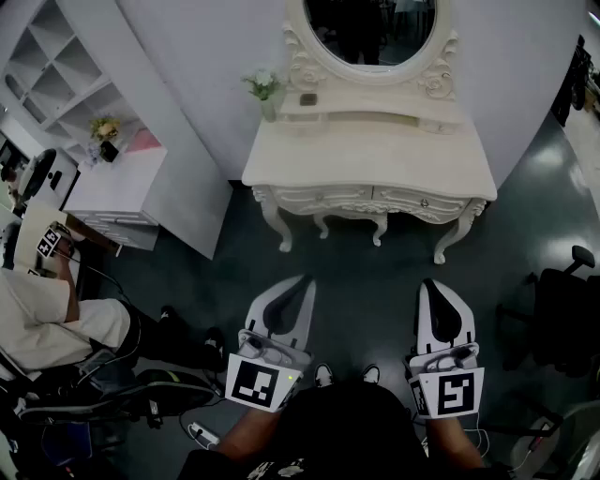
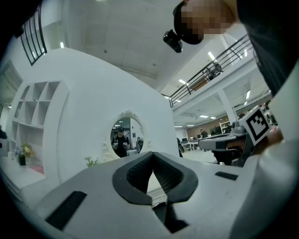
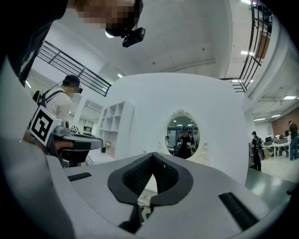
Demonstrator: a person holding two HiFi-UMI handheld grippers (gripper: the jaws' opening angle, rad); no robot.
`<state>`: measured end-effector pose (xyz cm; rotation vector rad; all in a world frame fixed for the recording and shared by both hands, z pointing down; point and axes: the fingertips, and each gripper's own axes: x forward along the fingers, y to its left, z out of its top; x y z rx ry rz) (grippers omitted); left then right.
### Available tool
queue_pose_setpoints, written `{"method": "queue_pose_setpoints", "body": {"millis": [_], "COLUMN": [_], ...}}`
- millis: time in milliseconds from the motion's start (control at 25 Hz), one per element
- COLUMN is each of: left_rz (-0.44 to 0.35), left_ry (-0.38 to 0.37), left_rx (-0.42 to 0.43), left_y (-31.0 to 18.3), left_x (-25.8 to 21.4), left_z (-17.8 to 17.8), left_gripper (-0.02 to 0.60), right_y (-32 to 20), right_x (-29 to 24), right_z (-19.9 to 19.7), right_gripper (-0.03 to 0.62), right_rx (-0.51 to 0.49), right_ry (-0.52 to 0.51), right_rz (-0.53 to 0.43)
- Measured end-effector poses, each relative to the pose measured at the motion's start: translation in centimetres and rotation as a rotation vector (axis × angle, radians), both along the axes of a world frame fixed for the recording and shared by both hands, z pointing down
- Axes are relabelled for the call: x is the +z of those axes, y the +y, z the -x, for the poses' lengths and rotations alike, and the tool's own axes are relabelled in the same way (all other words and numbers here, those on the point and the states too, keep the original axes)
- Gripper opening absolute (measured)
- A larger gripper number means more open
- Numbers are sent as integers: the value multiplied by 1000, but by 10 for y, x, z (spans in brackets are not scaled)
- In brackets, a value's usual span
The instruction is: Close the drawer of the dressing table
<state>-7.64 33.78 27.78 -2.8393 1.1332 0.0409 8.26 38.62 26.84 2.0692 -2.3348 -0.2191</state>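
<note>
Left tool [image 1: 302,281] and right tool [image 1: 428,283], closed empty, face the seemingly shut drawer [image 1: 324,198], well apart.

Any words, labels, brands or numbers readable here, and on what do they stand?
No readable words, numbers or brands in any view.
Left gripper: marker cube bears a black-and-white square pattern, not text.
Right gripper: marker cube likewise.

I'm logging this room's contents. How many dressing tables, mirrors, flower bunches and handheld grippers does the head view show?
dressing table: 1
mirror: 1
flower bunches: 2
grippers, left gripper and right gripper: 2
Total: 6
</note>
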Motion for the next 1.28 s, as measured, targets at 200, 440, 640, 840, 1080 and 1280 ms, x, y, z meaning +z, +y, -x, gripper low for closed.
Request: {"method": "queue_pose_setpoints", "body": {"millis": [200, 440, 640, 840, 1080, 1280], "left_rz": [8, 29, 25, 29, 28, 34], "left_ry": [-2, -16, -21, -30, -43, -41], "left_rx": [2, -14, -19, -25, -53, -97], "left_y": [1, 5, 8, 11, 13, 17], "left_x": [3, 10, 10, 11, 10, 13], "left_z": [-3, -1, -6, -12, -11, -14], "left_gripper": [5, 5, 5, 5, 5, 5], "right_y": [2, 8, 10, 9, 10, 16], "right_x": [4, 13, 16, 20, 23, 28], "right_z": [-2, -4, -9, -16, -19, -31], "right_gripper": [-3, -3, -3, -3, -3, -3], "right_rx": [-3, -29, -41, -47, -65, -88], "right_ry": [10, 7, 7, 2, -2, -9], "right_rz": [8, 19, 28, 38, 52, 59]}}
